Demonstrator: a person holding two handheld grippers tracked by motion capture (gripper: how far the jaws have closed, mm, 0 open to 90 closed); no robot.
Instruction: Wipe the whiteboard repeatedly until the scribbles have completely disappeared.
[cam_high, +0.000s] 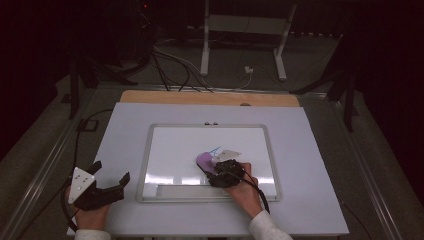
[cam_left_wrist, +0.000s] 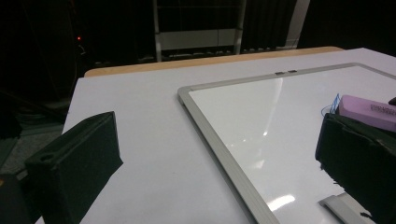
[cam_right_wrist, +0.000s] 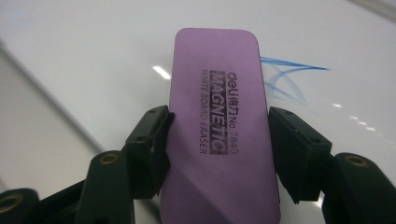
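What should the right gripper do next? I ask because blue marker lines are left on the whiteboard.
Probably slide the eraser forward over the blue marks. The right gripper is shut on the eraser's sides, and it lies on the whiteboard with the marks just beyond its far corner. The left gripper is open, off the board at the left, so it seems out of the way.

Eraser half hidden, marks partly covered

From above, the right gripper (cam_high: 226, 172) hides most of the eraser (cam_high: 205, 161); in its own view the eraser (cam_right_wrist: 219, 130) runs off the bottom edge and covers part of the blue scribble (cam_right_wrist: 285, 77), whose shape is unreadable.
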